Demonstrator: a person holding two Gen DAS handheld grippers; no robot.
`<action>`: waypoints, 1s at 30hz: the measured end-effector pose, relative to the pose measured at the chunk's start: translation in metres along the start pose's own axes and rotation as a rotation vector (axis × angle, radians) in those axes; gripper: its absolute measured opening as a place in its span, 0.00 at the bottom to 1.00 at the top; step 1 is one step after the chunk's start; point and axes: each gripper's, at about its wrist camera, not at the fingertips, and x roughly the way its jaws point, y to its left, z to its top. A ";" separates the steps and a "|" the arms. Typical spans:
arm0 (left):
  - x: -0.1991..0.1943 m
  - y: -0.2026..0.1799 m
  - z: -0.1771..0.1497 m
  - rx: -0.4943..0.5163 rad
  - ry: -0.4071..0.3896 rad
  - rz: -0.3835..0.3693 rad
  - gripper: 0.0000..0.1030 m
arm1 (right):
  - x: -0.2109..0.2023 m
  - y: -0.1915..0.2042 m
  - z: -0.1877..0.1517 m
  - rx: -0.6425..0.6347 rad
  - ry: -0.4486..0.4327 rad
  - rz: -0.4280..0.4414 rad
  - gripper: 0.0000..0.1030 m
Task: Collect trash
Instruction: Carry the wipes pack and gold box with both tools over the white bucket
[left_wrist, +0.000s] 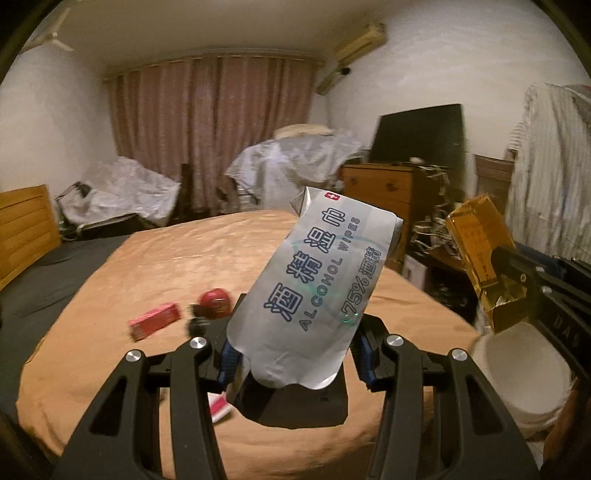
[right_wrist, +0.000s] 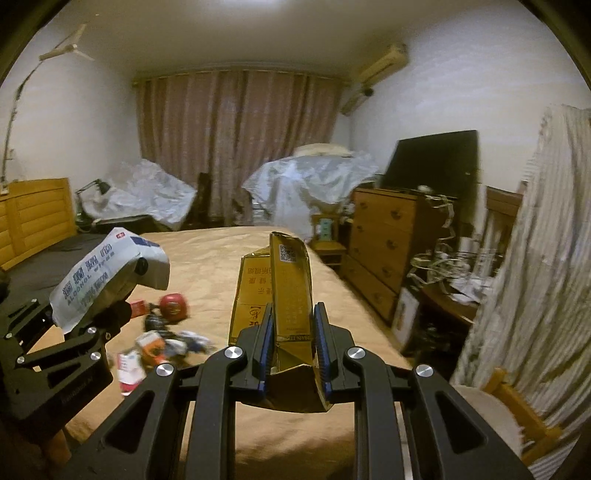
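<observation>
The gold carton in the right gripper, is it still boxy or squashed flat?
Squashed. The gold carton is creased and pinched narrow between the right gripper, its near end torn open.

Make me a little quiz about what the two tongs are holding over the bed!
1. True or false: the left tongs grip an alcohol wipes packet.
2. What colour is the flattened box in the right tongs?
A. gold B. green C. purple
3. Fill in: leftover trash lies on the ____.

Key: 1 true; 2 A; 3 bed.
</observation>
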 end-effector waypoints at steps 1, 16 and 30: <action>0.003 -0.010 0.001 0.004 0.004 -0.025 0.47 | -0.004 -0.014 0.001 0.004 0.000 -0.023 0.21; 0.038 -0.147 -0.001 0.114 0.104 -0.317 0.47 | -0.025 -0.218 -0.037 0.121 0.193 -0.232 0.21; 0.108 -0.225 -0.048 0.185 0.416 -0.518 0.47 | 0.044 -0.322 -0.094 0.270 0.548 -0.180 0.21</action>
